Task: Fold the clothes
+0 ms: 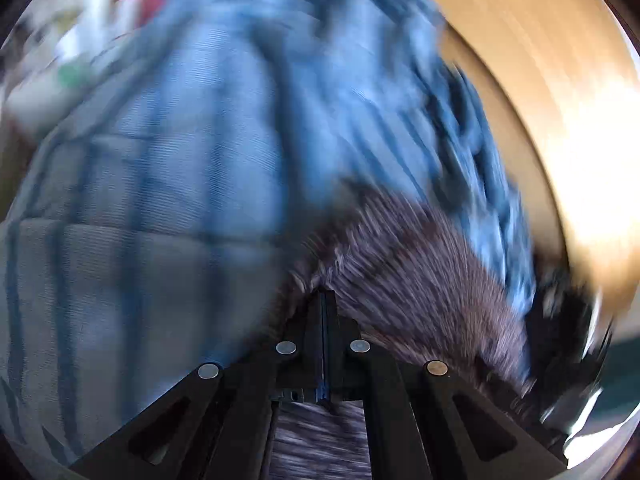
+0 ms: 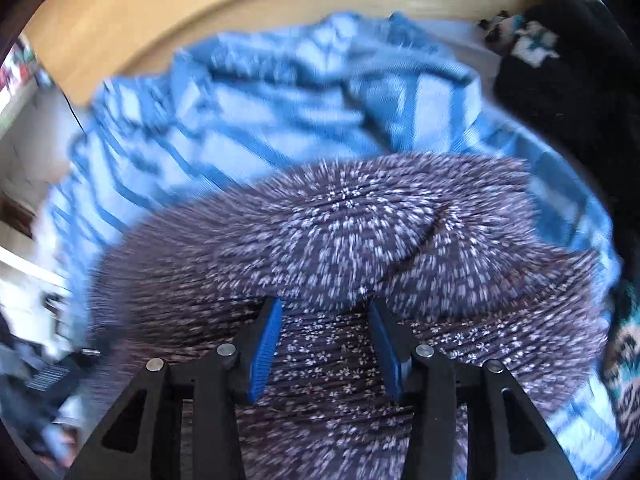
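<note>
Evidently, to carry a fold, the left gripper (image 1: 325, 300) pinches the dark white-flowered garment (image 2: 340, 240) over the blue checked blanket (image 2: 248, 120) while the right gripper (image 2: 326, 312) hangs parted above it.

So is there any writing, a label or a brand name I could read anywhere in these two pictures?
None can be read.
Purple flowered garment: only a small white flower print, no words.
Blue checked cloth: no label in sight.
Black garment: a white and teal pattern, too blurred to tell whether it holds letters.
Colourful things at the left wrist view's upper left: smeared by motion.
</note>
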A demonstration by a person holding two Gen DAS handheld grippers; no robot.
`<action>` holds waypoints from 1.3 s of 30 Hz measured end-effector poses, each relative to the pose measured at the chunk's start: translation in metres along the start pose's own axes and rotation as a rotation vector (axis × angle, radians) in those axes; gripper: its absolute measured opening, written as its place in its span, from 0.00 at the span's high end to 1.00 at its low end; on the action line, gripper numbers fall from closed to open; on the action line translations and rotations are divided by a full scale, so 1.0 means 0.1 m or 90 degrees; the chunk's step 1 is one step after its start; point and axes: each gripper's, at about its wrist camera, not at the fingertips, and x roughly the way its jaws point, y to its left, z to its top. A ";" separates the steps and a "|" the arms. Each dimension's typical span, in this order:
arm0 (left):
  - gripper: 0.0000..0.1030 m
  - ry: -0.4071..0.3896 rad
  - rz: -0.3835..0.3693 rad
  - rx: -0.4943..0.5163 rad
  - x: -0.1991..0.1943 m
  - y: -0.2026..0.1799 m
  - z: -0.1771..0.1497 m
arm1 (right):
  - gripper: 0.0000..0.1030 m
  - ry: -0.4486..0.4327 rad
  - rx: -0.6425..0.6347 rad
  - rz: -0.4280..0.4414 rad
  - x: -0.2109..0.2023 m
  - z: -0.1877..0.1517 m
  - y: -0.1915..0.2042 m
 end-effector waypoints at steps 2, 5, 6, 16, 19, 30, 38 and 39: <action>0.97 -0.005 0.016 -0.029 -0.03 0.14 0.07 | 0.52 0.010 0.007 0.011 0.03 0.17 -0.01; 0.98 0.011 0.048 -0.043 -0.06 0.20 0.06 | 0.55 0.037 0.057 0.051 0.00 0.43 -0.13; 0.98 0.008 0.036 -0.040 -0.13 0.17 0.03 | 0.57 0.038 0.084 0.066 -0.08 0.48 -0.20; 0.98 0.027 0.015 0.062 -0.03 -0.28 -0.57 | 0.51 0.011 0.169 0.005 -0.63 -0.04 -0.76; 0.97 0.034 0.021 0.000 0.09 -0.17 -0.55 | 0.58 0.020 0.254 0.064 -0.46 0.01 -1.01; 0.94 0.146 -0.134 0.007 -0.42 -0.67 -0.55 | 0.24 0.031 0.417 0.103 -0.76 -0.27 -1.49; 0.43 0.172 -0.106 0.155 -0.05 -1.42 -0.73 | 0.22 0.096 0.486 0.194 -0.19 -0.33 -1.68; 0.43 0.181 -0.105 0.140 -0.01 -1.39 -0.74 | 0.22 0.096 0.491 0.205 -0.16 -0.30 -1.68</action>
